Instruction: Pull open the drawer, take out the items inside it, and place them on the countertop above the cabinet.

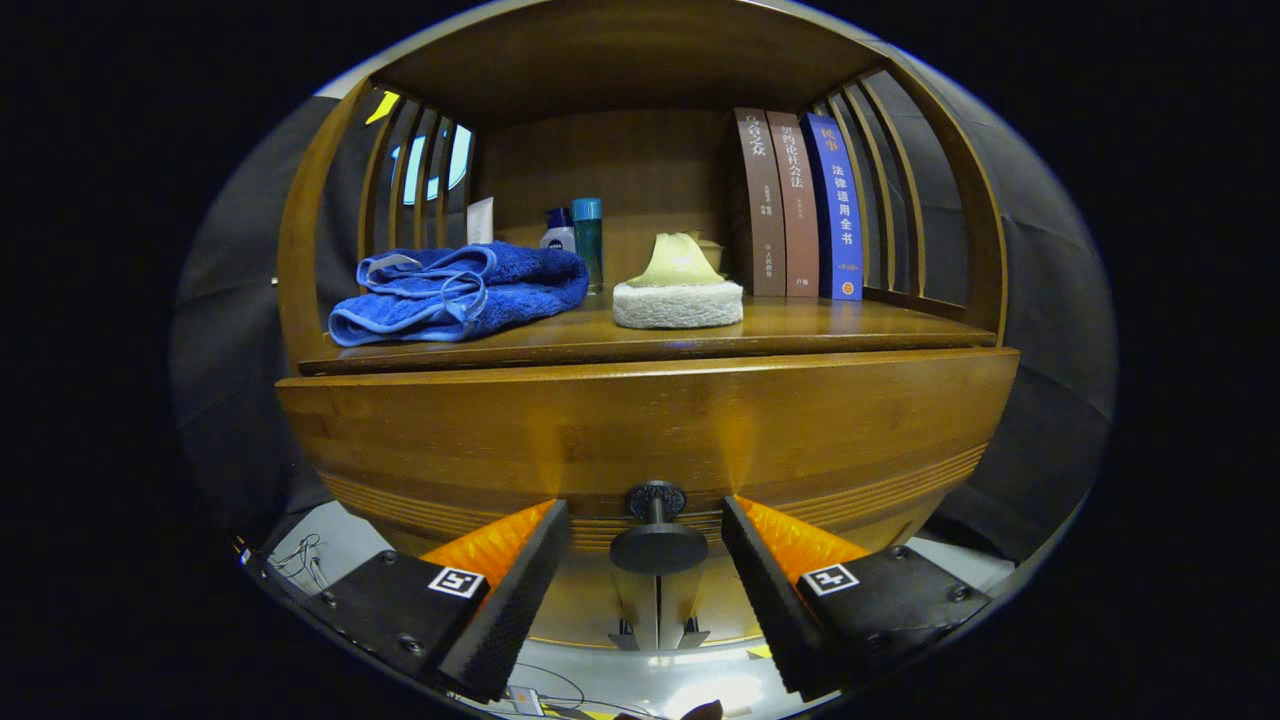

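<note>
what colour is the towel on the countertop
Blue, with lighter blue edging; the towel lies folded on the countertop, seen in the gripper view.

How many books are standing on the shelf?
3. The brown book, the reddish-brown book and the blue book stand side by side, right of the sponge.

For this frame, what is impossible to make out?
Gripper view:
- Drawer contents: hidden behind its shut front; the open hand-held gripper straddles the knob.
- Bottles: lower parts hidden by the blue towel.
- Object behind the sponge: mostly covered.
</note>
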Action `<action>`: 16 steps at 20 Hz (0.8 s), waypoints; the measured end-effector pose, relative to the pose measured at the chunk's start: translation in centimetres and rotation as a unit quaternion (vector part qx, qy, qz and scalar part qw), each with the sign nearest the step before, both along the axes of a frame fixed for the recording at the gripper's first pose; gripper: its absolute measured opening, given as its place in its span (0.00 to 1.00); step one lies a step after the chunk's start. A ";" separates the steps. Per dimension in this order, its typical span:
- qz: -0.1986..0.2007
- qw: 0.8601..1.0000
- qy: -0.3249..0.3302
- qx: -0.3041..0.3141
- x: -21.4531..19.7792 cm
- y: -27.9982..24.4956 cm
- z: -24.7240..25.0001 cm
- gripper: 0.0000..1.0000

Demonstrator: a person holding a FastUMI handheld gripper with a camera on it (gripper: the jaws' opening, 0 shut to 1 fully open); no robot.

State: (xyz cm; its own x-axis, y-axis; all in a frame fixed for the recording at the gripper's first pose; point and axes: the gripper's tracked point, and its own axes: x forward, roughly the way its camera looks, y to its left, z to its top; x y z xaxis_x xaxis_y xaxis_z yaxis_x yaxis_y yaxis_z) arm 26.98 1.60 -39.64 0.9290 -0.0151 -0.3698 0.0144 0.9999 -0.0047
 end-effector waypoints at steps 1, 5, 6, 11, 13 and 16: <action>0.000 1.000 0.003 0.000 0.5 0.0 0.0 0.99; 0.000 1.000 0.001 -0.013 0.4 0.1 0.1 0.99; 0.002 1.000 -0.003 -0.011 0.3 0.2 0.9 0.99; 0.028 0.997 -0.070 -0.027 -2.6 1.3 8.9 0.99; 0.035 0.993 -0.104 -0.034 -5.4 1.7 12.7 0.99; 0.043 0.990 -0.129 -0.027 -9.6 2.5 16.8 0.99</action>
